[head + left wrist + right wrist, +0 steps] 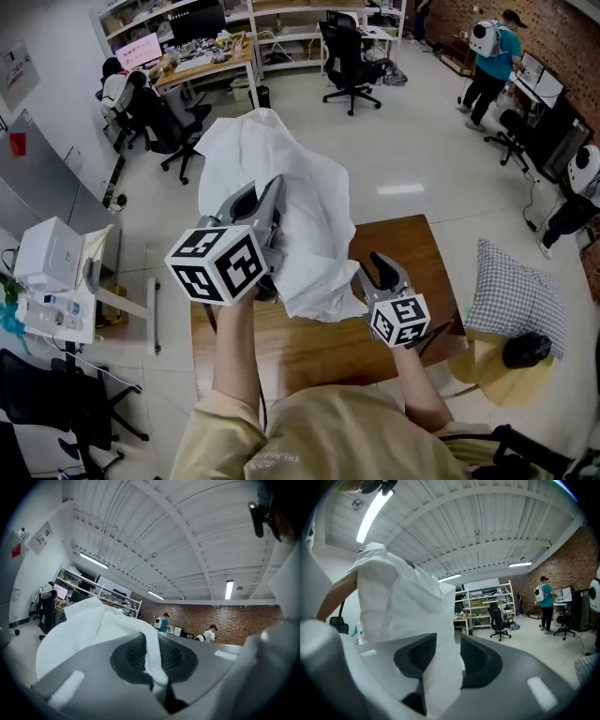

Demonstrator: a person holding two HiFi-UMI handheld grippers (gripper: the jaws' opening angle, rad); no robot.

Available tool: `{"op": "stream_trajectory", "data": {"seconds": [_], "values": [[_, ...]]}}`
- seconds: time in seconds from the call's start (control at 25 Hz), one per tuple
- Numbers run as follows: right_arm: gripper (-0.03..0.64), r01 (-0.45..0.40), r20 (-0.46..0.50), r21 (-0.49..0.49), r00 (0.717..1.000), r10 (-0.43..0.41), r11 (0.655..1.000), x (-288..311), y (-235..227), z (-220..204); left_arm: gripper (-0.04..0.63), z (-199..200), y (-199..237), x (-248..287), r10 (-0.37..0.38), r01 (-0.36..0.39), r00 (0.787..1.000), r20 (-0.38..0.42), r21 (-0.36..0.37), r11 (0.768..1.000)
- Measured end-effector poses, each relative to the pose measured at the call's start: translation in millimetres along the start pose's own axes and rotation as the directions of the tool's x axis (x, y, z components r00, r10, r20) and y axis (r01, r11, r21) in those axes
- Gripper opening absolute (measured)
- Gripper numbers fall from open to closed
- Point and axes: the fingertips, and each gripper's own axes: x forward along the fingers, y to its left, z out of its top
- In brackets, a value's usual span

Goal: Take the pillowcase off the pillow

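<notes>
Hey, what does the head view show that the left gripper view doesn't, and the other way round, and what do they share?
Only the head view: the wooden table, a checked cushion at the right, and the right gripper at the cloth's lower edge. Only the left gripper view: the ceiling's strip lights, and the left gripper with its jaws shut on a fold of fabric. Both: the white pillowcase held up, and a person in a teal shirt with a white backpack near the brick wall.
</notes>
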Motion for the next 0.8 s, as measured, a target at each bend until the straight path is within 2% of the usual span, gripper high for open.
{"op": "stream_trajectory", "data": {"seconds": [0.08,0.2,0.36,0.48,0.6,0.72,0.8], "values": [[0.188,-0.008,-0.035,-0.033,0.999,0.007,0.999,-3,-8,-37,0.009,5,7,6,0.012,-0.012,1.000,-0.004,-0.036,0.999],[0.219,-0.027,-0.140,-0.063,0.990,0.018,0.998,-9,-26,-110,0.009,15,4,16,0.009,-0.009,1.000,-0.001,-0.084,0.996],[0.239,-0.010,-0.310,-0.052,0.951,-0.007,0.999,-18,-46,-215,0.009,31,-7,22,0.002,-0.001,1.000,0.011,-0.108,0.994],[0.239,0.030,-0.400,-0.065,0.915,-0.054,0.997,-22,-57,-271,0.009,47,-19,17,-0.010,0.012,1.000,0.026,-0.107,0.994],[0.239,0.063,-0.434,-0.074,0.896,-0.089,0.995,-23,-64,-283,0.009,70,-45,20,-0.047,0.052,0.997,0.057,-0.082,0.995],[0.237,0.056,-0.378,-0.098,0.922,-0.089,0.994,-11,-68,-279,0.009,83,-61,23,-0.057,0.063,0.996,0.069,-0.088,0.994],[0.216,0.041,-0.332,-0.120,0.940,-0.078,0.992,-6,-56,-252,0.009,90,-69,25,-0.060,0.067,0.995,0.077,-0.087,0.994]]}}
